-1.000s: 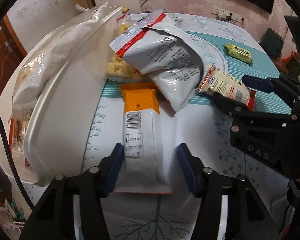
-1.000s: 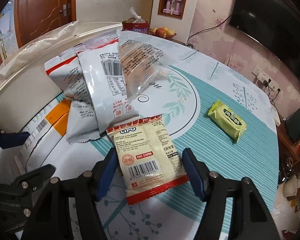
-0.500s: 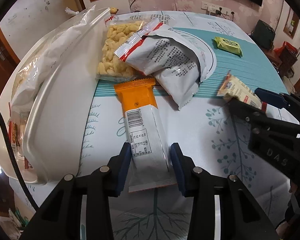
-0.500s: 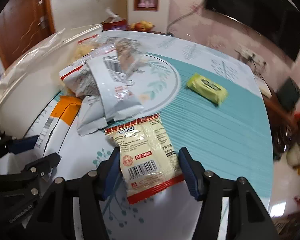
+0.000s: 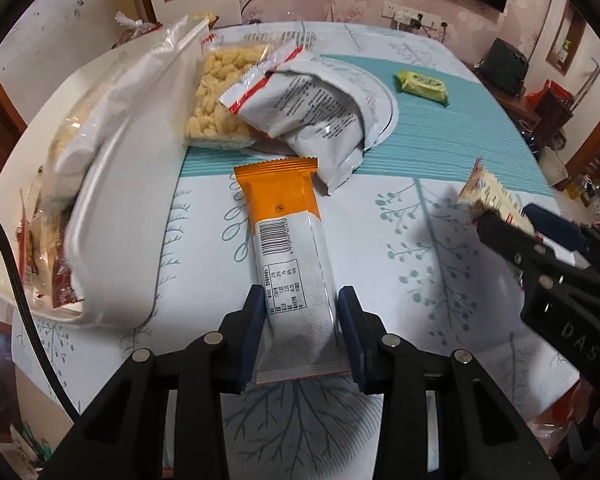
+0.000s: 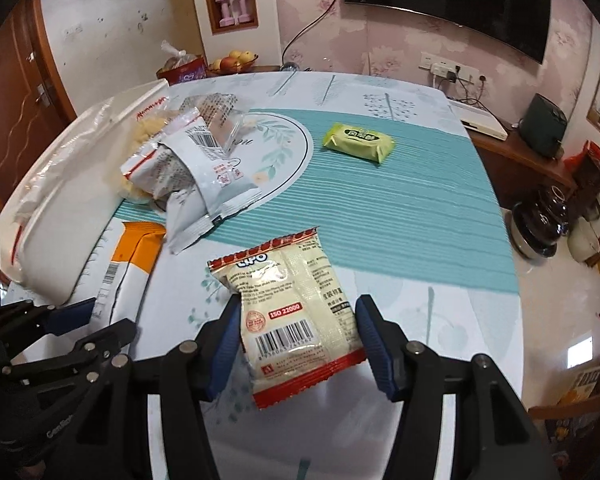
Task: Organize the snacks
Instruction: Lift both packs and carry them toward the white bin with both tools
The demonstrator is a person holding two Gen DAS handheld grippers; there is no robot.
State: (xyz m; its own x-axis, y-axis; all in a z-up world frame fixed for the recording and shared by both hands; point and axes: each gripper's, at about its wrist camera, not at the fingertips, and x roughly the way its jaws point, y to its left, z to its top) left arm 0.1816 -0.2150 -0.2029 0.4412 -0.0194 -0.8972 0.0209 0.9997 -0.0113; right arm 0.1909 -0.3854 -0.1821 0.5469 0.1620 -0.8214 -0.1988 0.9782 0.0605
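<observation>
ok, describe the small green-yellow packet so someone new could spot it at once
On the tablecloth's teal striped band, look toward the far side nearest the wall sockets. The green-yellow packet lies there alone, flat, touching nothing. It is the only green-yellow wrapper; the other snacks are silver, orange or red-trimmed and cluster by the white tray.

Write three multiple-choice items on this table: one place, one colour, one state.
1. Where does the green packet lie?
A. alone on the table's teal band
B. in the white tub
C. under the silver bags

2. What colour is the long bar's far end?
A. red
B. orange
C. blue

3. How is the biscuit packet?
A. lying flat
B. torn open
C. clamped in the right gripper, off the table

Answers:
1 A, it sits apart on the teal.
2 B, the end beyond the barcode is orange.
3 C, both pads press it and its shadow falls below.
</observation>
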